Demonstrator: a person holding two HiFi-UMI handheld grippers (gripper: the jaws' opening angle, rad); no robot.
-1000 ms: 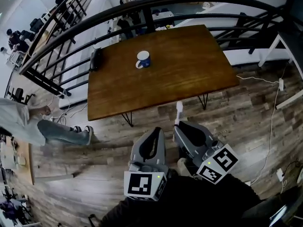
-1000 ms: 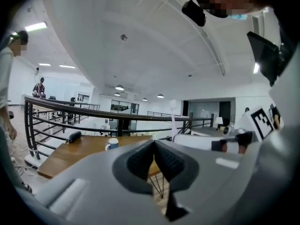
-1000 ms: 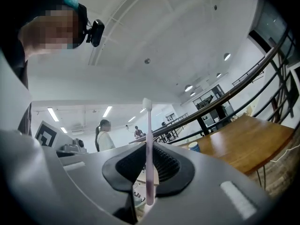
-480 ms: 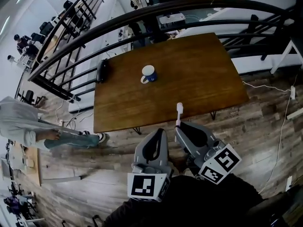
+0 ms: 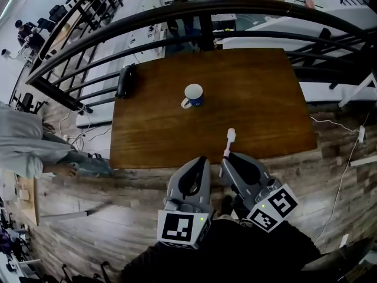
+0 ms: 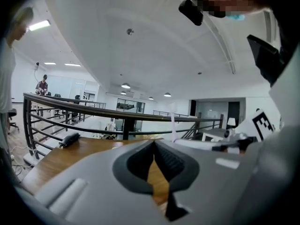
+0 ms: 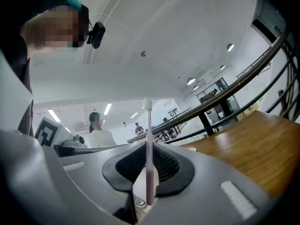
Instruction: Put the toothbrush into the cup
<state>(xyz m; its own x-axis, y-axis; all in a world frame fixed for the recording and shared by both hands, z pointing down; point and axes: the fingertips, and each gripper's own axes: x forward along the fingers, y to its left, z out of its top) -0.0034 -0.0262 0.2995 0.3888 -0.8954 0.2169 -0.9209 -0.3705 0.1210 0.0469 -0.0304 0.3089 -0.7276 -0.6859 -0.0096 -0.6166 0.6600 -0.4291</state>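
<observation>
A blue cup (image 5: 193, 95) with a white inside stands upright near the middle of the brown wooden table (image 5: 259, 105). My right gripper (image 5: 227, 158) hovers over the table's near edge, shut on the handle of a pale pink toothbrush (image 5: 229, 141). In the right gripper view the toothbrush (image 7: 148, 149) stands upright between the pads, its head above my right gripper (image 7: 148, 170). My left gripper (image 5: 202, 160) is beside it, short of the table edge. In the left gripper view my left gripper (image 6: 154, 143) is shut with nothing in it.
A black pouch (image 5: 124, 80) lies at the table's far left corner. A dark metal railing (image 5: 177, 13) curves behind the table. A person in grey (image 5: 26, 149) is on the wood floor at the left. A white cable (image 5: 339, 125) trails on the floor at the right.
The table and cup have come nearer and lower in the head view; both grippers now reach the table's near edge. The person at the left has moved. The toothbrush stays held.
</observation>
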